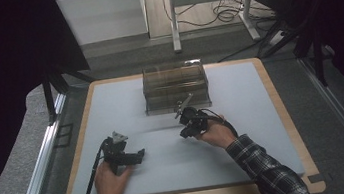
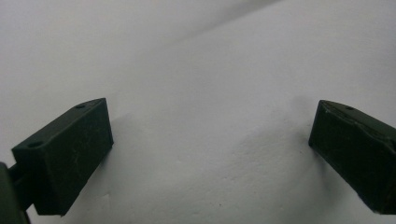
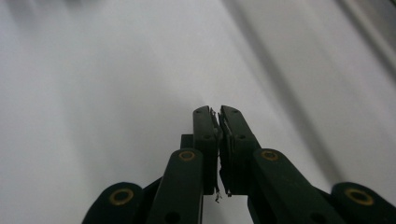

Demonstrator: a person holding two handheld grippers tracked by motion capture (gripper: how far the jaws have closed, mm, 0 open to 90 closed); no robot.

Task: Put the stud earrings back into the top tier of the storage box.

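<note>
Now your grippers rest apart over a pale matte mat.
Left gripper spread wide; right gripper pressed together, just before a clear ribbed box.

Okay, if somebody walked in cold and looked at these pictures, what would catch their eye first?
Probably the clear plastic box standing at the far middle of the pale mat, the one object on it. Next, the two hand-held grippers nearer the person: the right gripper, just in front of the box, has its jaws pressed together, while the left gripper, lower left, is spread wide over bare mat.
</note>
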